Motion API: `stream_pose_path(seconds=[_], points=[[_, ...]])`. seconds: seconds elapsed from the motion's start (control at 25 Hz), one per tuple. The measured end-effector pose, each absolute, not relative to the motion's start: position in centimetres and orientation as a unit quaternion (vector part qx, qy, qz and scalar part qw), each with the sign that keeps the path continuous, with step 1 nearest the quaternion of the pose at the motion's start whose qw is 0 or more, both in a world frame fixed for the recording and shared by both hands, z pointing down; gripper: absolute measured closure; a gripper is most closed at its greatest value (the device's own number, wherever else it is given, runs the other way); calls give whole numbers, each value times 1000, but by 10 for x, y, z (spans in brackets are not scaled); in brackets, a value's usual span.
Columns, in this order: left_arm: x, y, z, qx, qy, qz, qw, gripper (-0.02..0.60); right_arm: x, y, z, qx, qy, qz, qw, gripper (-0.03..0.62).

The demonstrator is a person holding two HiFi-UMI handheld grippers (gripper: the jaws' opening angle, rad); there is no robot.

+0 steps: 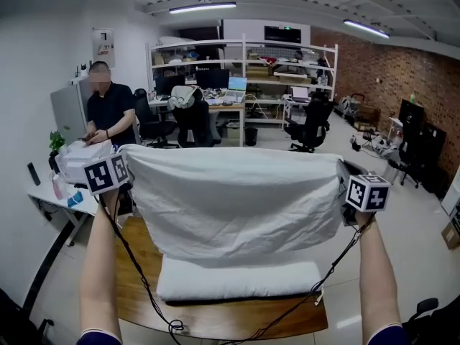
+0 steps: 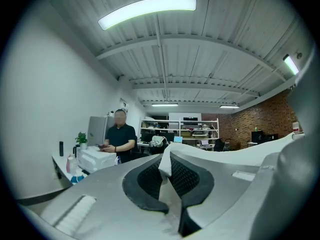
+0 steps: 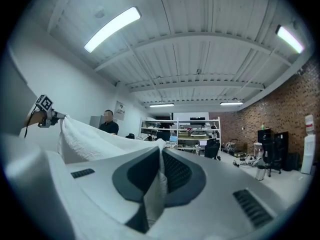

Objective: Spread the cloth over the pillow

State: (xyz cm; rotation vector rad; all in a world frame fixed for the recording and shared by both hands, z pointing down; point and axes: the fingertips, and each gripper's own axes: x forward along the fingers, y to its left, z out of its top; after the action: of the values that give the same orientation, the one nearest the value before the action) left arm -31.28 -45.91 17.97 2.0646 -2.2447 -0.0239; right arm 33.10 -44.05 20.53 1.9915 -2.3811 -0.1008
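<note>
Left gripper [image 1: 123,165] has its jaws pressed together on one upper corner of the white cloth [image 1: 230,200]; in the left gripper view a fold of the fabric stands up between the dark pads [image 2: 186,176]. Right gripper [image 1: 345,178] pinches the opposite upper corner the same way, the cloth rising as a thin ridge between its pads [image 3: 175,170]. Both grippers point level, and the cloth stretches taut between them, hanging down like a curtain below their jaws. Below the hanging edge, between the two grippers, the white pillow [image 1: 237,280] lies flat on the wooden table [image 1: 215,318], its far side hidden behind the cloth. Beyond the left gripper a person [image 1: 108,110] stands at a white side desk [image 1: 50,196] with a small potted plant [image 1: 56,142]. Farther ahead of both grippers, a white shelf unit [image 1: 244,63] holds boxes and screens; a dark bin [image 1: 250,136] stands under it, its contents too small to make out.
</note>
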Motion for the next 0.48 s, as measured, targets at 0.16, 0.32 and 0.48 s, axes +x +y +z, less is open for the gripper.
stream_pose_path(seconds=[0.16,0.32,0.48], points=[[-313,-488,164,679,-733,-13,40,567,330,-464,196,649,-760,-34,14,565],[-315,-517,161,681,-731,-12,37,566,329,-494,194,659,-751,-41,17,563],[-316,-548,165,680,-732,-5,39,568,328,-526,196,667,-744,-44,15,563]])
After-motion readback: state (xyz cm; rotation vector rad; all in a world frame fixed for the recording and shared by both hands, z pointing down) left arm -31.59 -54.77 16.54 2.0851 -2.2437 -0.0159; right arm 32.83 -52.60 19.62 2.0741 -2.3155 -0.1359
